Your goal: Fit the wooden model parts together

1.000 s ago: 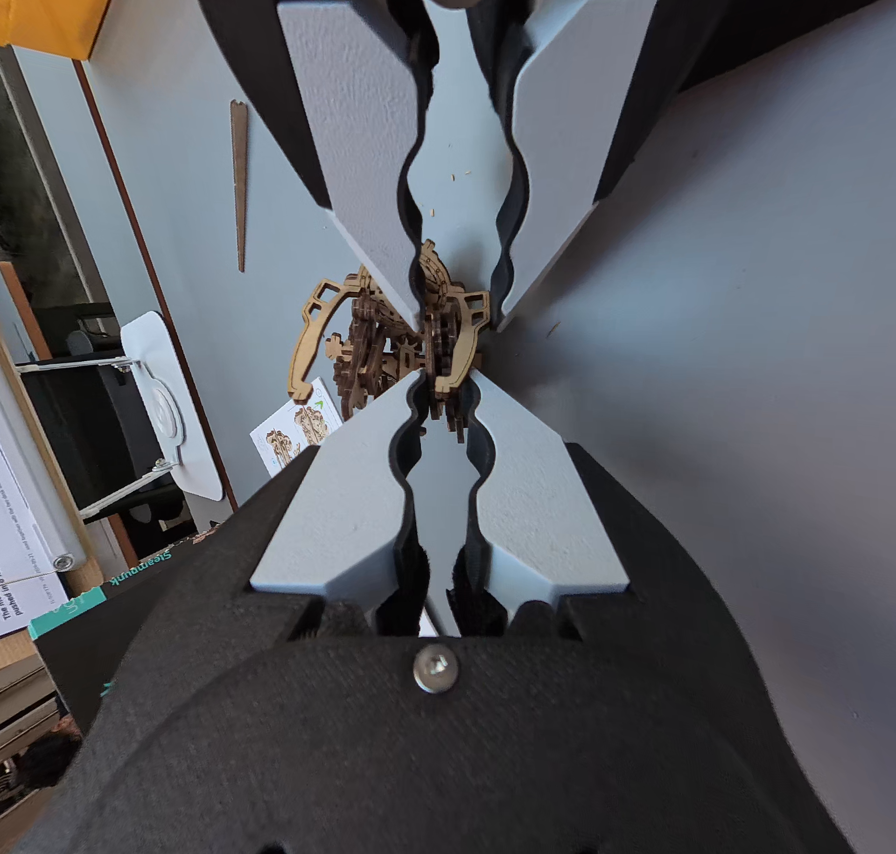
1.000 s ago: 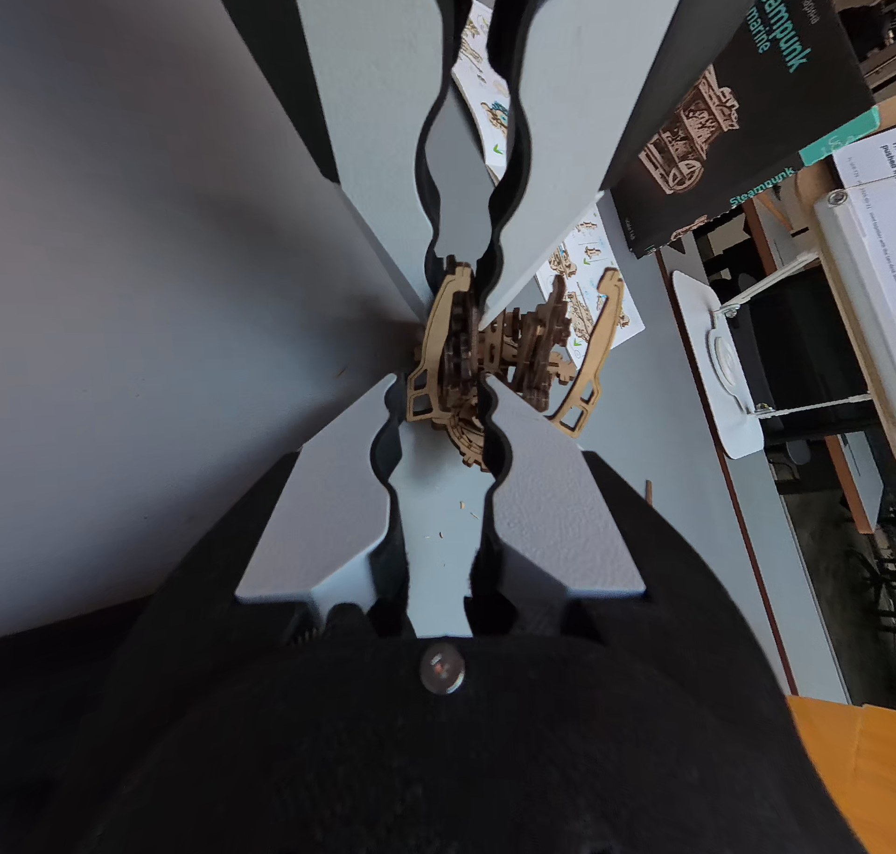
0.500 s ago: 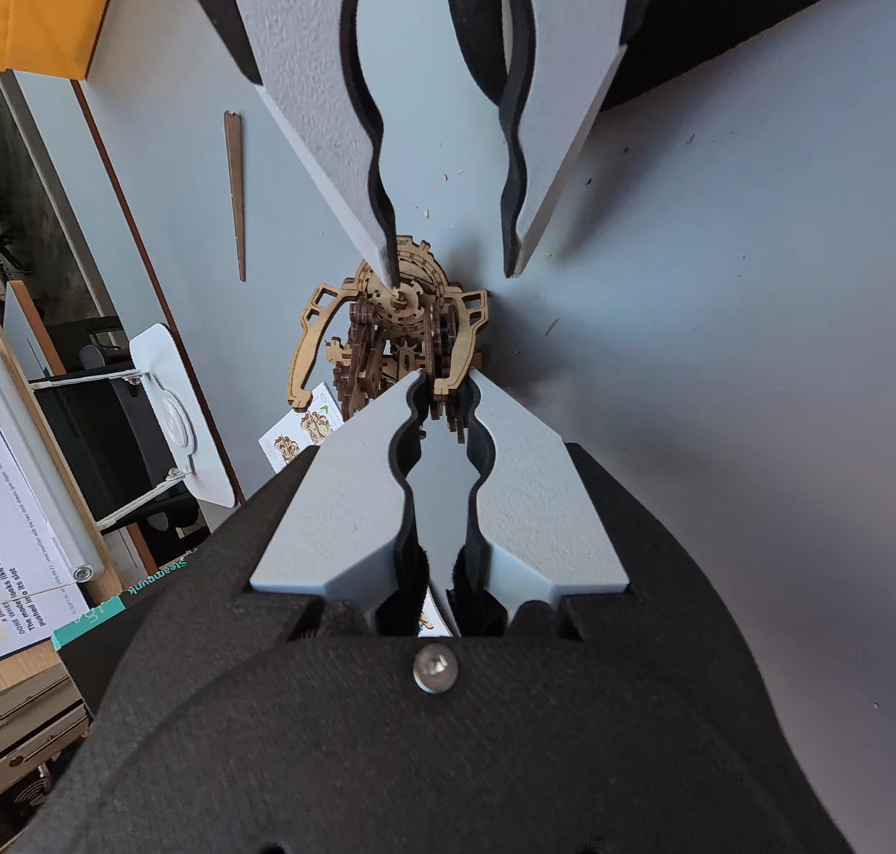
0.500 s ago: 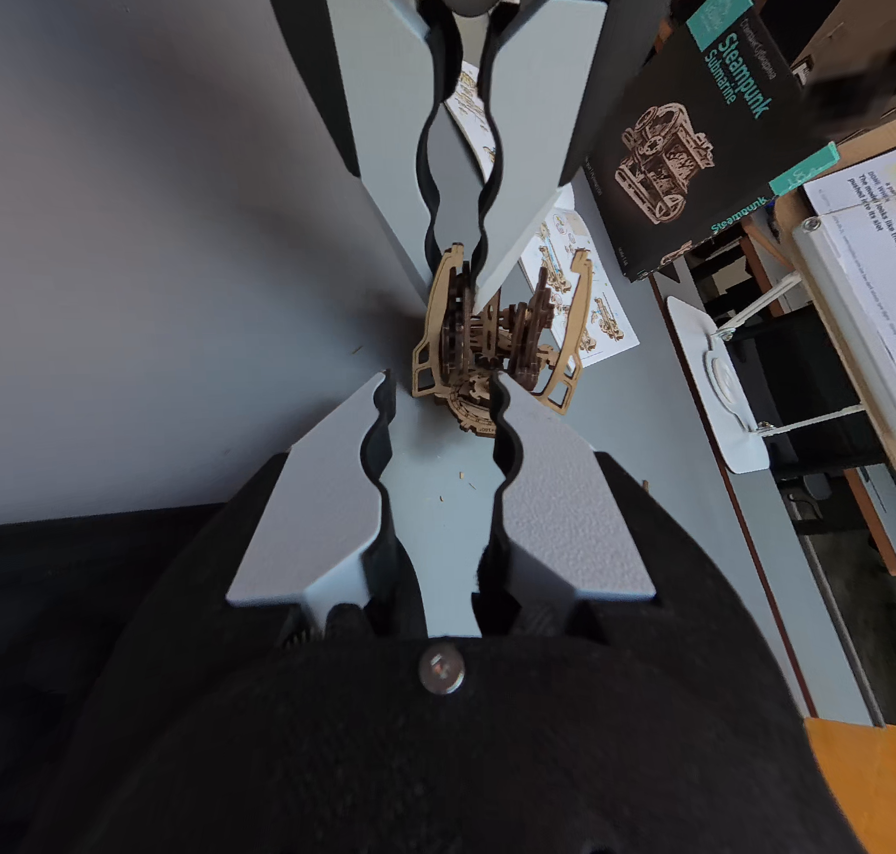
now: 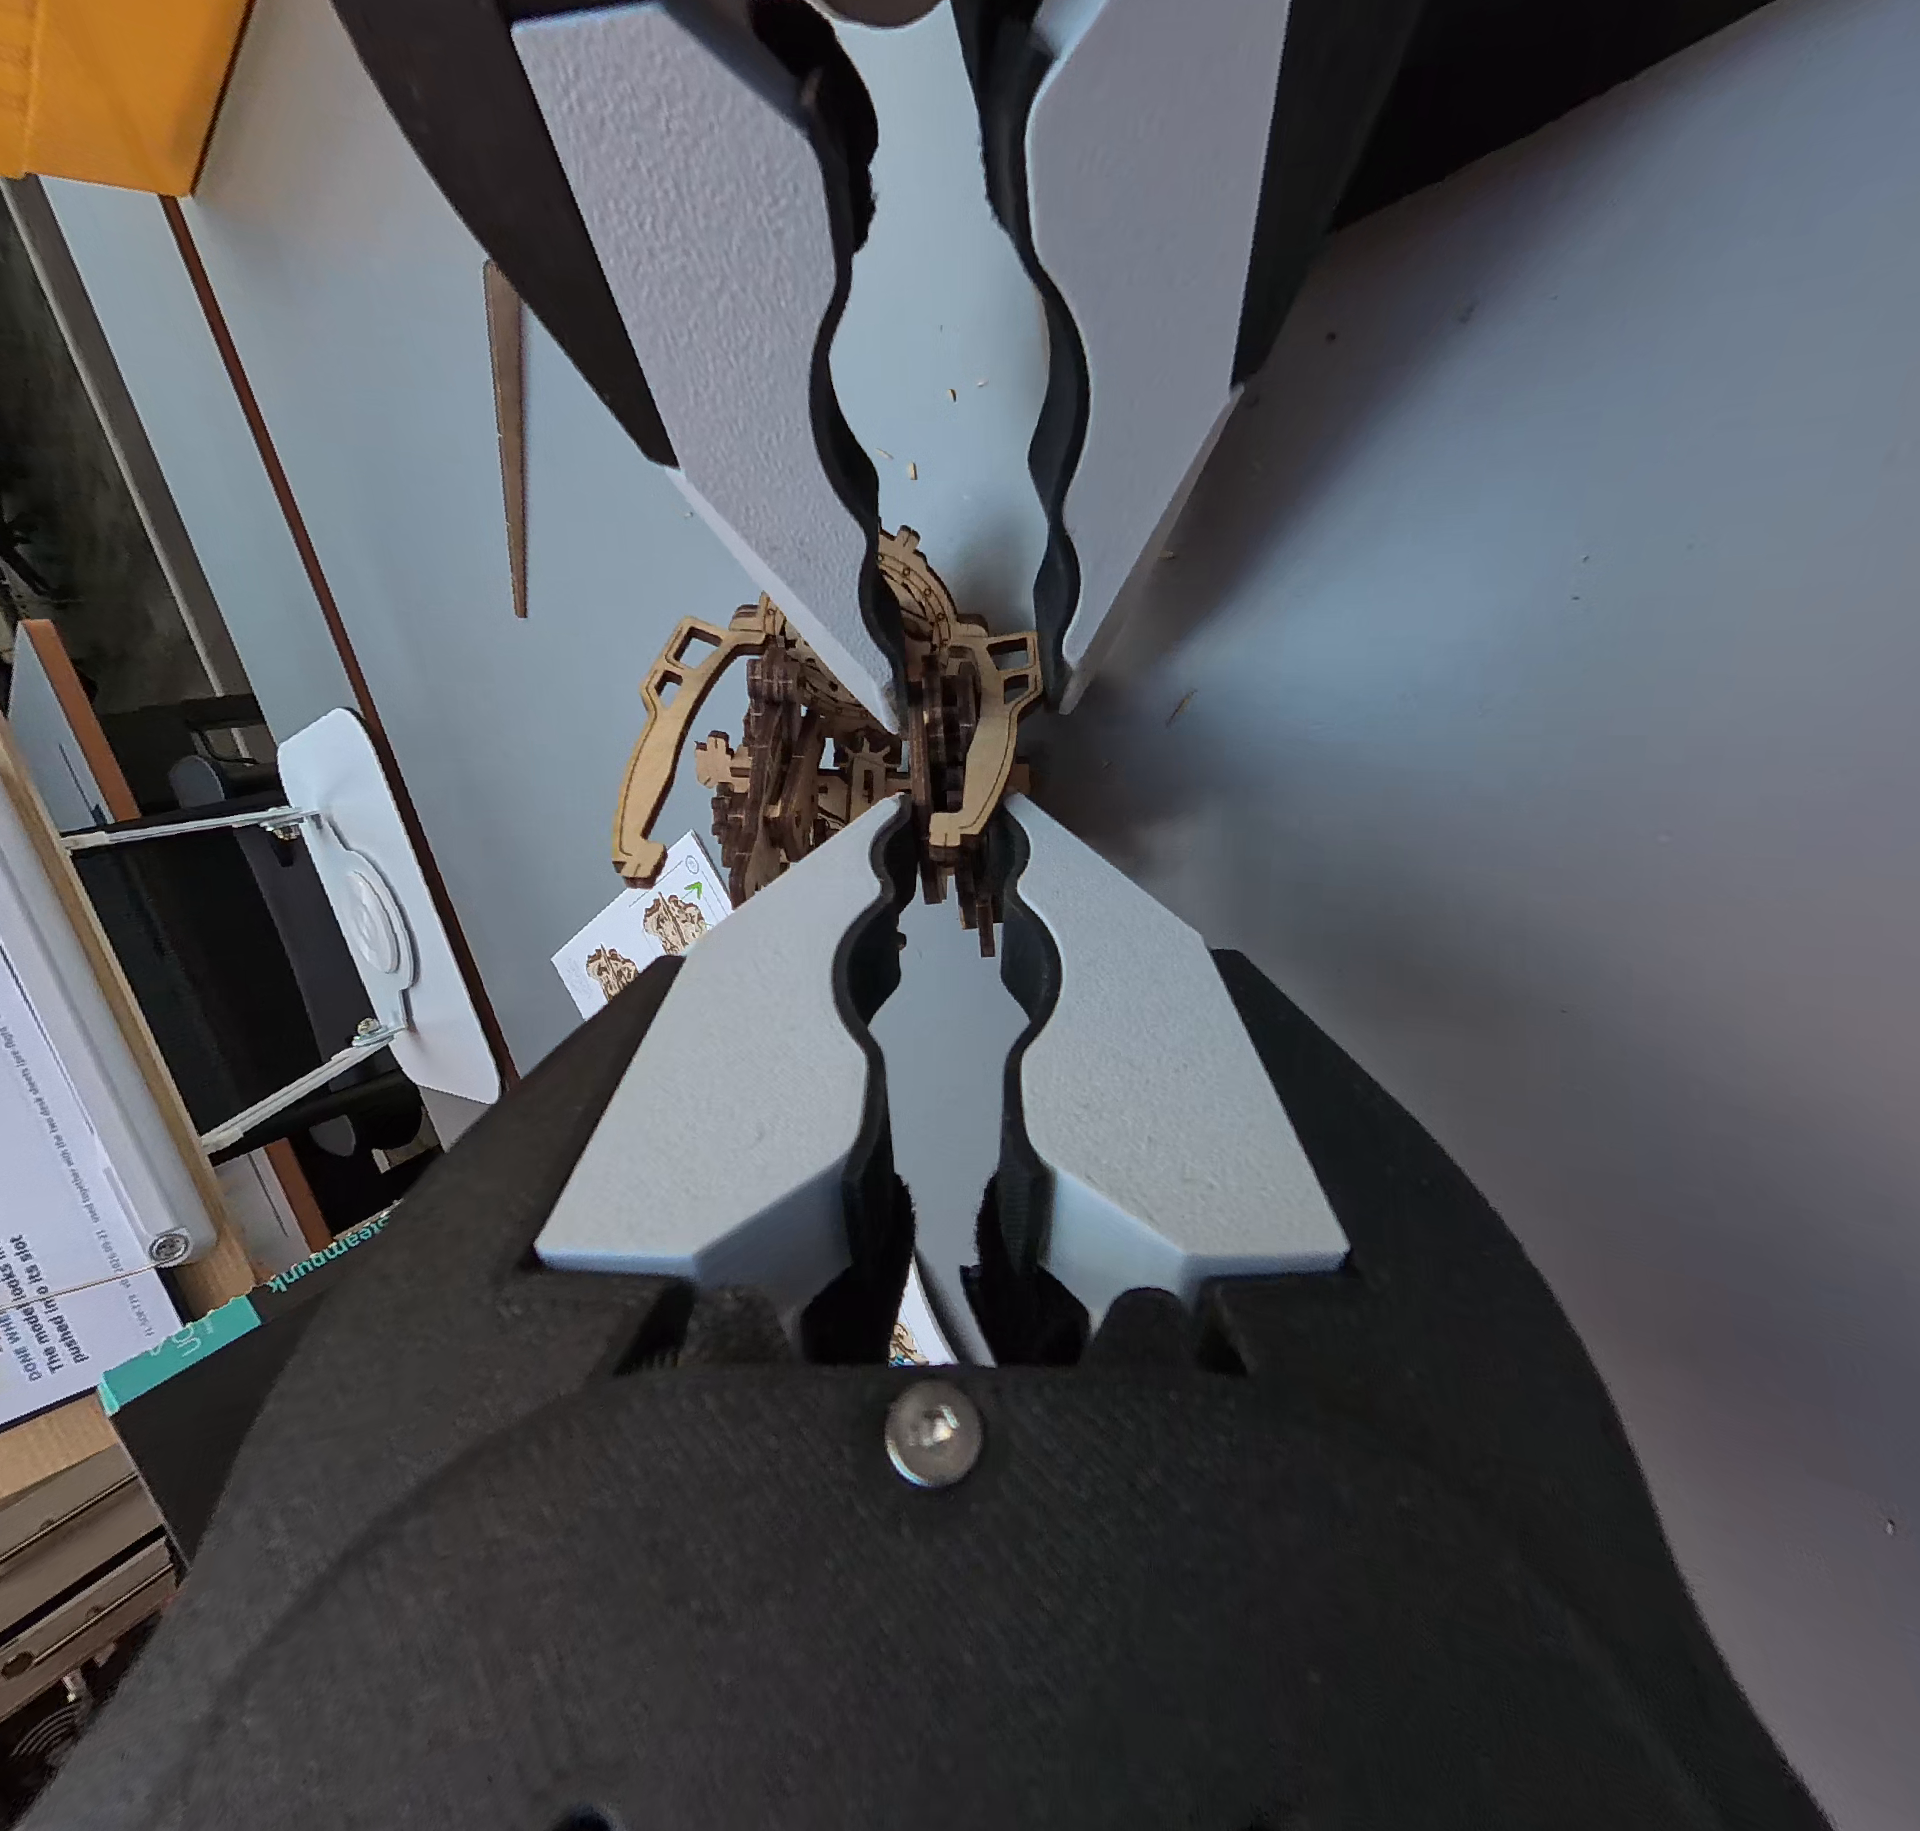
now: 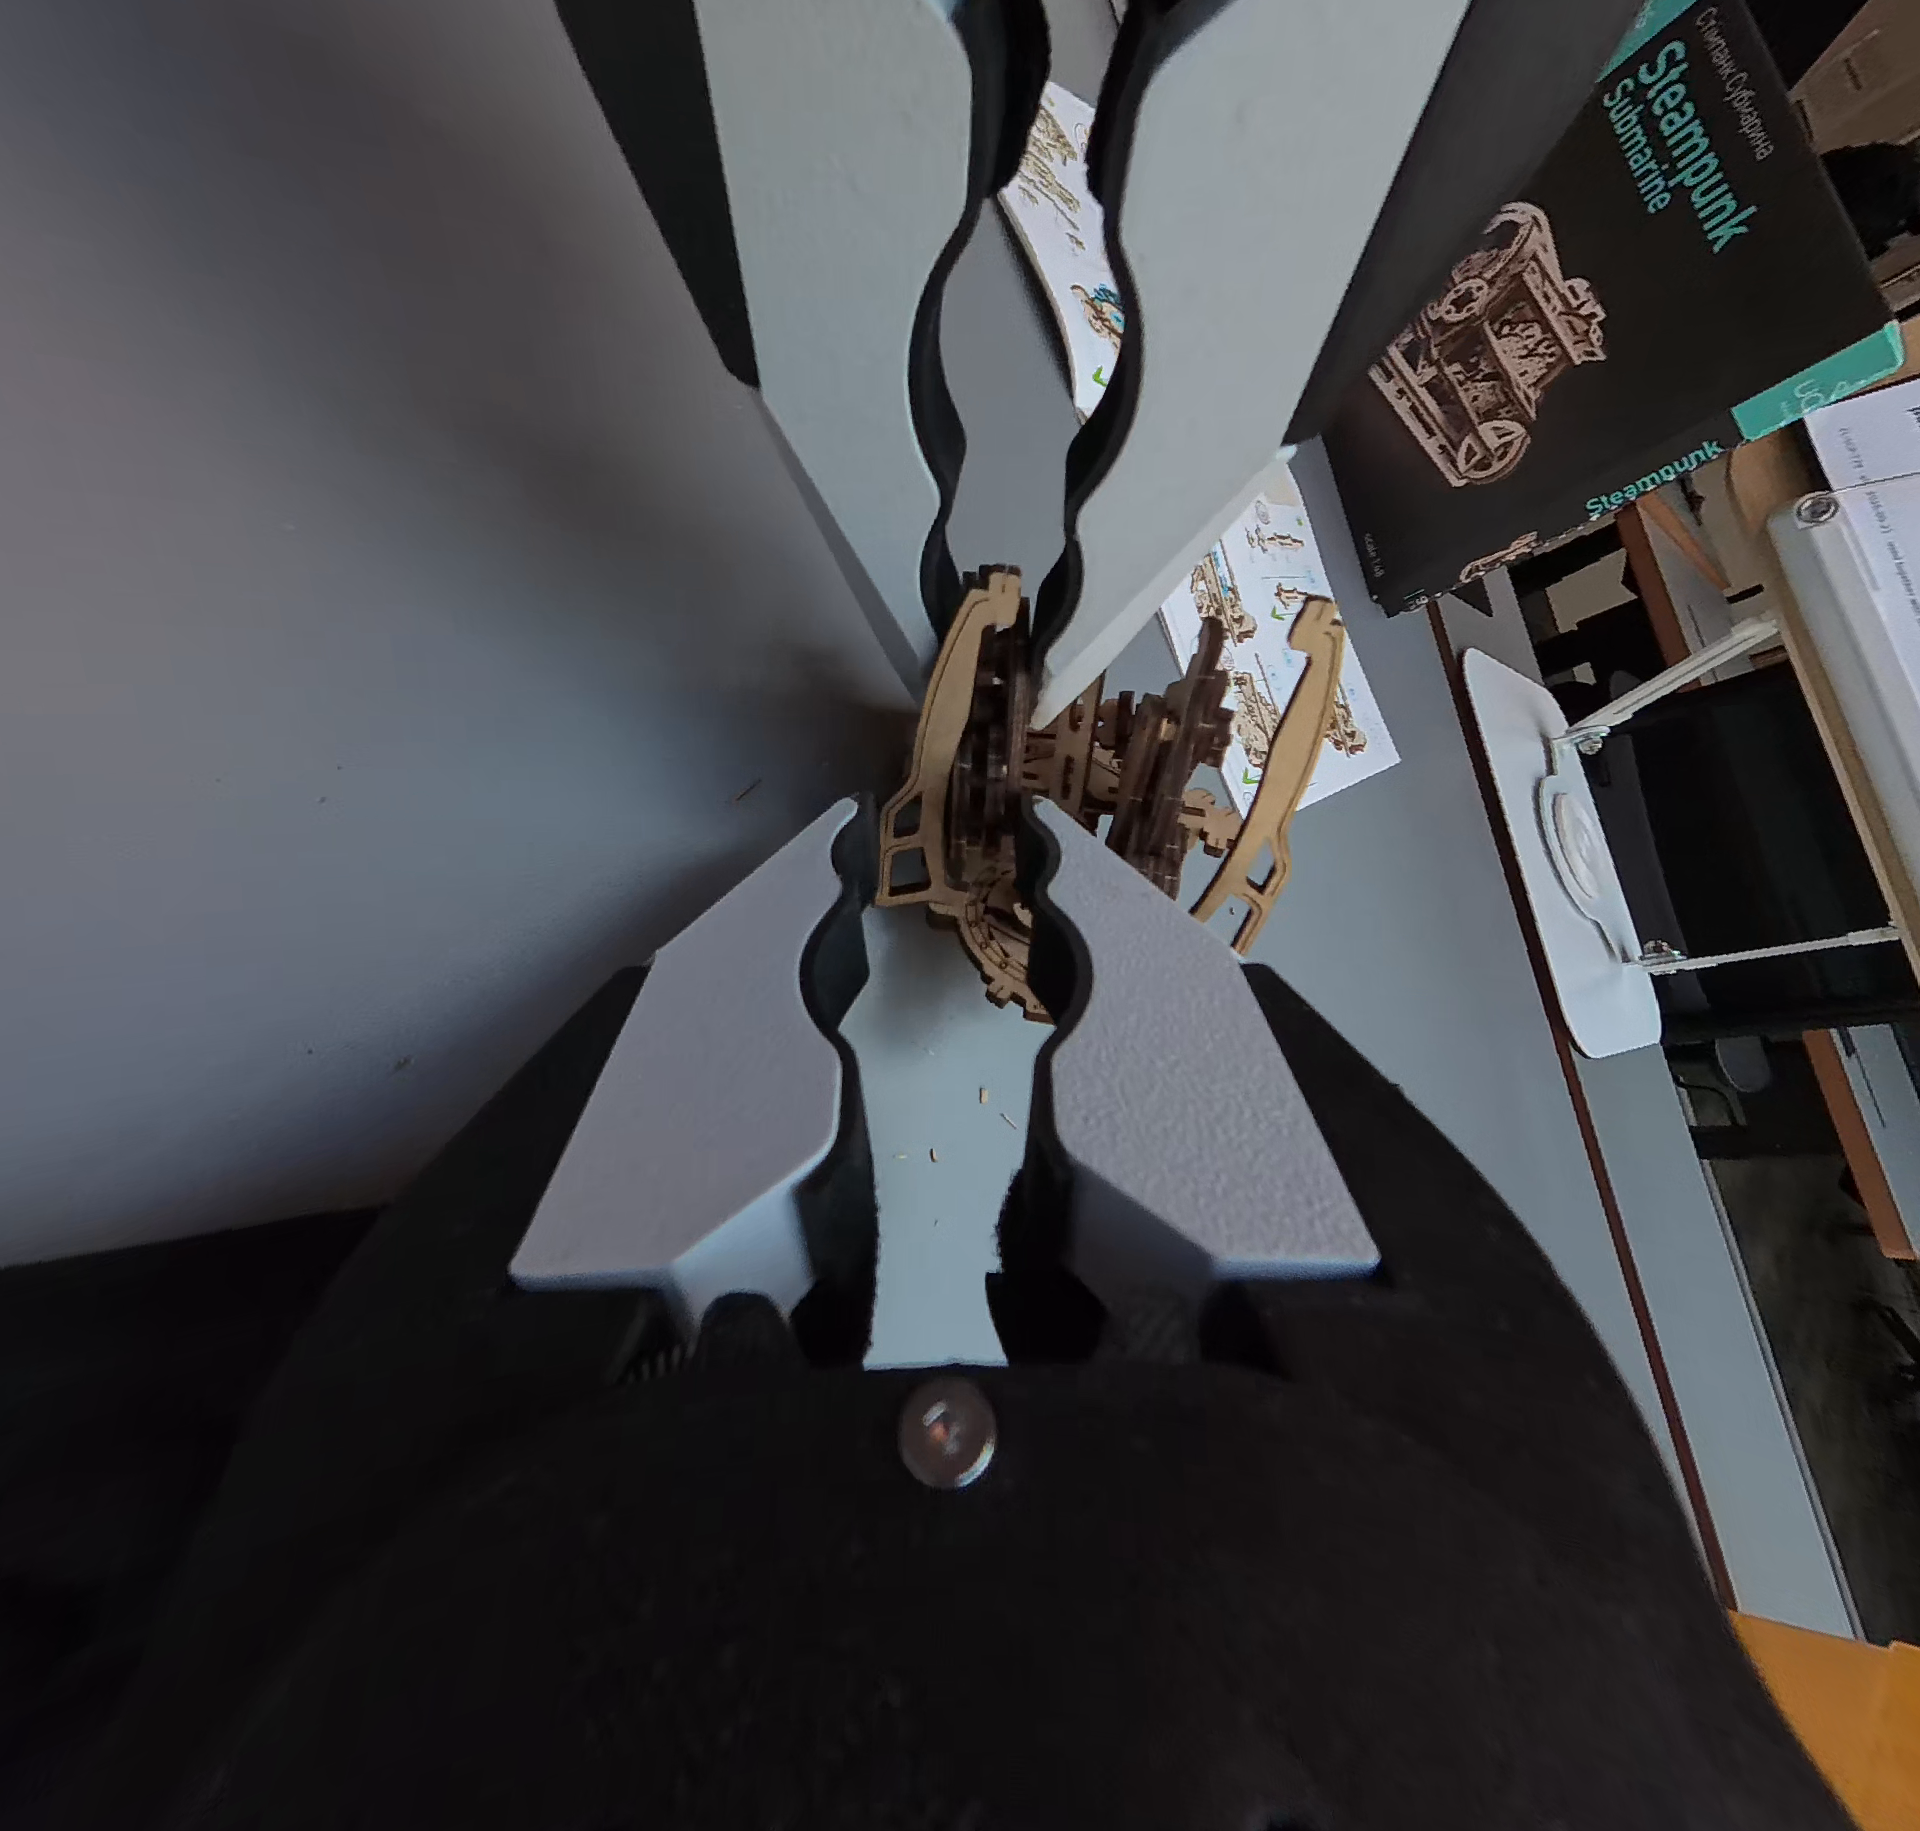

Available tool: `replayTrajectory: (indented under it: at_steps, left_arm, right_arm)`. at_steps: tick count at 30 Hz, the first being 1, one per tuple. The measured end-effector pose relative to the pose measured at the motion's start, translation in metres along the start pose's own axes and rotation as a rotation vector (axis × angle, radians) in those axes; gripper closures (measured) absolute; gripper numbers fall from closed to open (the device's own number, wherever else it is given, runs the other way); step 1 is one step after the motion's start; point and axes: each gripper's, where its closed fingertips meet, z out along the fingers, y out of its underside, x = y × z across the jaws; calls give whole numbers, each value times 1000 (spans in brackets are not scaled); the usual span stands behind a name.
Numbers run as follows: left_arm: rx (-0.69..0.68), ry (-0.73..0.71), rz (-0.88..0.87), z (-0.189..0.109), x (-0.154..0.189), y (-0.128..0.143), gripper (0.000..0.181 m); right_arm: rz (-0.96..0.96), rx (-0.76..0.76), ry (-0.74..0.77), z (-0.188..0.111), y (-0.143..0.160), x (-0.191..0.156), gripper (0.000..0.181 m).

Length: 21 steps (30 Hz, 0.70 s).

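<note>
A wooden model [image 5: 790,773] of light curved frames and dark gears is held over the grey table [image 5: 1507,742]. My left gripper [image 5: 954,825] is shut on the lower end of its right side frame. My right gripper [image 5: 971,706] comes from the top and is closed around the upper part of the same frame and a toothed ring. In the right wrist view the model [image 6: 1143,763] sits between my right gripper [image 6: 943,817] at the bottom and my left gripper [image 6: 987,669] at the top. The model's far frame sticks out free to the side.
A printed instruction sheet [image 6: 1299,638] lies under the model. A black kit box [image 6: 1610,275] stands behind it near the table edge. A thin wooden stick [image 5: 509,431] lies on the table. A white stand plate [image 5: 384,908] hangs off the edge. Small wood chips dot the table. Both grippers' tips are close together, under 4 cm apart.
Half a second ago my right gripper was open and drawn back from the model. It has now moved back in and closed on the frame. My left gripper kept its hold.
</note>
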Motion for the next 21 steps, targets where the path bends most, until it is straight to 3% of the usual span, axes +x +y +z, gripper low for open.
replayTrajectory:
  at_steps: [6, 10, 21]
  left_arm:
    - [22, 50, -15, 1, 9, 0, 151]
    - [130, 64, -96, -6, 5, -17, 157]
    - [133, 51, -205, -4, -3, -11, 165]
  right_arm:
    - [18, 5, -11, 0, 0, 0, 156]
    - [23, 11, -20, 0, -1, -1, 156]
    - [23, 31, 9, -4, -3, 5, 155]
